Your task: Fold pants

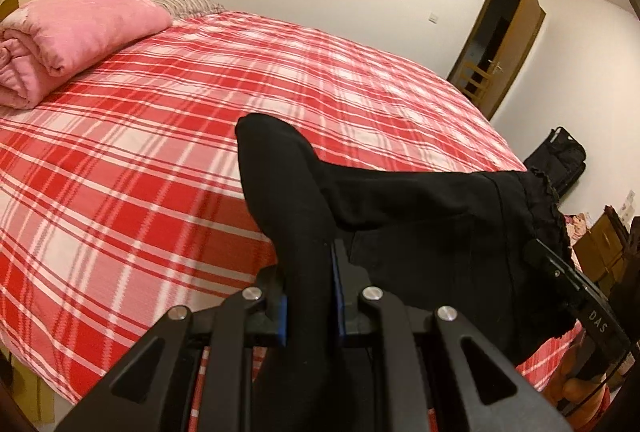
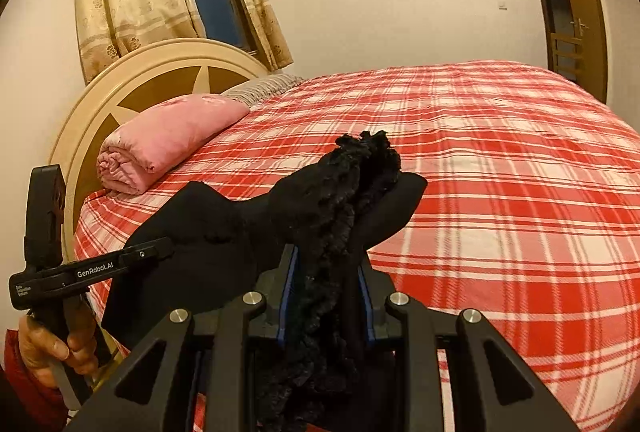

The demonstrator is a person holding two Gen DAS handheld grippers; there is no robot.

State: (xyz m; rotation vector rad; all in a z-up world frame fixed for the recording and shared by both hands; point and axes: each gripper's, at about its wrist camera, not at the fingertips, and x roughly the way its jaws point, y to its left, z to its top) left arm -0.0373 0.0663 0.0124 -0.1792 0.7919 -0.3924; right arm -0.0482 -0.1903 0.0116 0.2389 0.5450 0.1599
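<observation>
Above the near edge of the bed (image 1: 168, 136), the black pants (image 1: 420, 216) hung stretched between both tools. The left gripper (image 1: 310, 296) had its jaws clamped on a plain fabric end; the right gripper (image 2: 326, 296) pinched the lace-trimmed end. A rolled pink blanket (image 2: 160, 140) lay by the headboard (image 2: 160, 72).

The black fabric pants (image 1: 420, 216) hang stretched above the red-and-white plaid bed cover (image 1: 168, 136), between the left gripper (image 1: 310, 268) and right gripper (image 2: 326, 272), while the rolled pink quilt (image 2: 160, 140) lies before the round cream-and-brown headboard (image 2: 160, 76).
</observation>
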